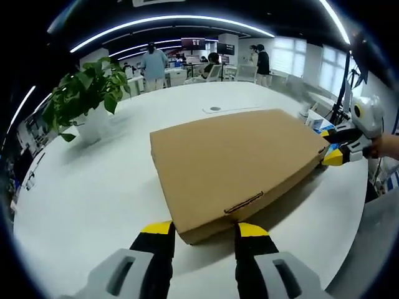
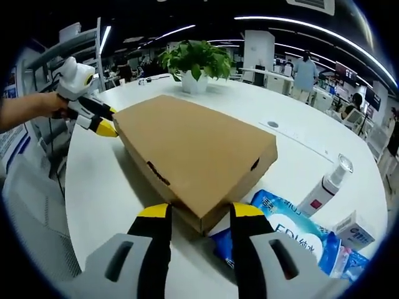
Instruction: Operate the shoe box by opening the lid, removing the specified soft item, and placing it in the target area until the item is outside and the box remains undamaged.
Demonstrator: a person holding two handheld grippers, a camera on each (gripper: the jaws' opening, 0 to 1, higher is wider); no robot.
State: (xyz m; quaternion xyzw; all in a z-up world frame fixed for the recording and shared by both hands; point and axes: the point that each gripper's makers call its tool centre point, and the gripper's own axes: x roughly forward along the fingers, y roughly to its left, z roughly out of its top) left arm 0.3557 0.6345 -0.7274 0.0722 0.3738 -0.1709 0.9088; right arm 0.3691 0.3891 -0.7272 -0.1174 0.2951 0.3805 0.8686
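A closed brown cardboard shoe box lies flat on the round white table. My left gripper is open, and the box's near corner sits between its yellow-tipped jaws. In the left gripper view my right gripper is at the box's far right corner. In the right gripper view the shoe box has its near corner between the spread jaws of my open right gripper. A hand holds my left gripper against the box's far left corner. The lid hides the soft item.
A potted plant stands on the table beyond the box. By the right gripper lie a blue wipes packet, a white spray bottle and small cartons. People stand at desks in the background. The table edge is close.
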